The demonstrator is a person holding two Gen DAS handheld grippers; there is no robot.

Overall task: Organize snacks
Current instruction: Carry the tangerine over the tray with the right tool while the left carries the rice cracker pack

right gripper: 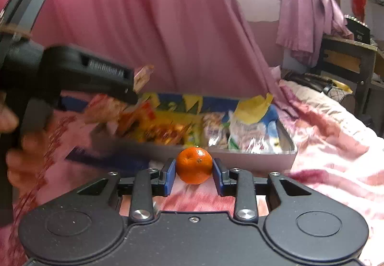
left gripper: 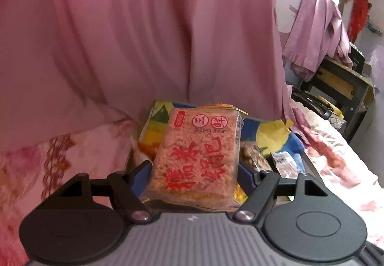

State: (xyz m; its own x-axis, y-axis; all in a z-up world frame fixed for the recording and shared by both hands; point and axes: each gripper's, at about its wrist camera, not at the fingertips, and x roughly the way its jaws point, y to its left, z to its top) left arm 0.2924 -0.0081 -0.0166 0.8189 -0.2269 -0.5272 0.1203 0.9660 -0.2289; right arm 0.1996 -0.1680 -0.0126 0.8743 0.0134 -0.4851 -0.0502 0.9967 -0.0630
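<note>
Rice cake [left gripper: 195, 158] sits clamped in the left gripper [left gripper: 196, 170], above the box [right gripper: 264, 158] of snacks. Right gripper [right gripper: 193, 173] is clamped on an orange [right gripper: 194, 165]; box at its 12 o'clock.

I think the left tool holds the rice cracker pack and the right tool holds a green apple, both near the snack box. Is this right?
Not quite. The right tool holds a small orange mandarin, not a green apple; the right wrist view shows it. The left tool does hold the rice cracker pack, near the snack box.
</note>
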